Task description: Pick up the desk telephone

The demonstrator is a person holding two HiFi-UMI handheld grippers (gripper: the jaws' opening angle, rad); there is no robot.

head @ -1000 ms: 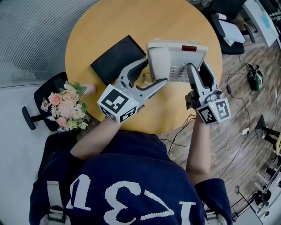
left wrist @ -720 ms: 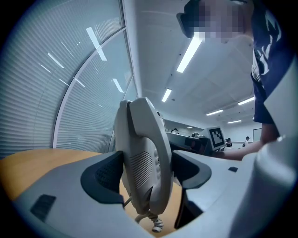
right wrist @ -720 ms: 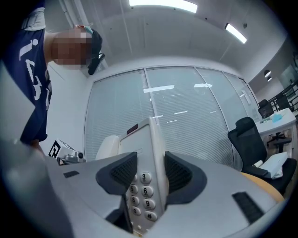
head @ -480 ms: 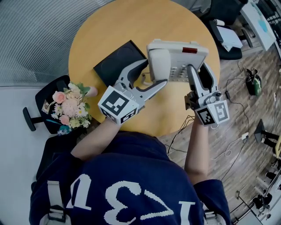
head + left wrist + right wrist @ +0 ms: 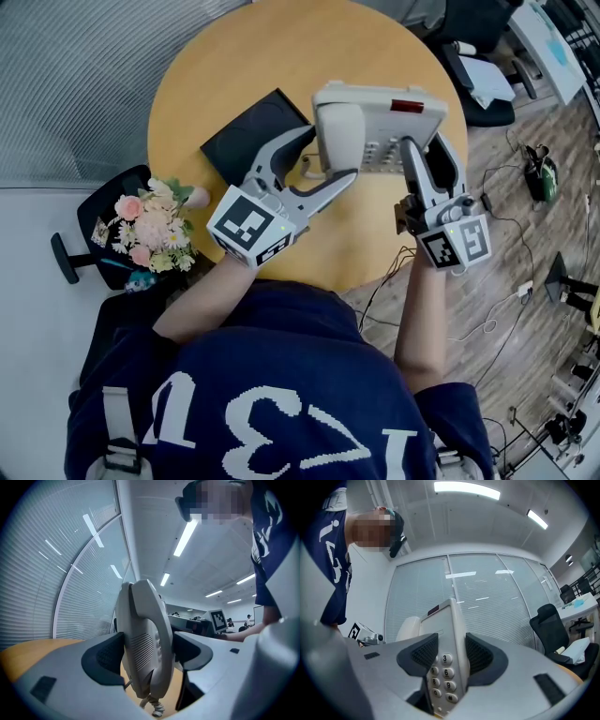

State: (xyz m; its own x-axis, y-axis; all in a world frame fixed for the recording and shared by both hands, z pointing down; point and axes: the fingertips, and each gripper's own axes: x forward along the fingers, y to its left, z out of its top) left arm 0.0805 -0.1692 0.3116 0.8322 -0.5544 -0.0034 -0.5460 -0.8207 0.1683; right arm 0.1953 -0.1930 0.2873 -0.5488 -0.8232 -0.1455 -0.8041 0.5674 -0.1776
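Note:
A light grey desk telephone [image 5: 380, 127] with a handset, keypad and a red strip is held in the air over the round wooden table [image 5: 234, 66]. My left gripper [image 5: 323, 155] is shut on its handset side; in the left gripper view both pads press the handset [image 5: 146, 641], with the coiled cord hanging below. My right gripper [image 5: 422, 150] is shut on the keypad side; in the right gripper view the pads clamp the phone's body [image 5: 449, 656] beside the number keys.
A black flat pad [image 5: 251, 134] lies on the table left of the phone. A bunch of flowers [image 5: 150, 230] sits on a black chair at the table's left. Cables trail across the wooden floor [image 5: 525, 253] on the right; an office chair [image 5: 551, 623] stands behind.
Both grippers and the phone have risen slightly together, still clamped. The table and flowers have slid a little to the right in the head view.

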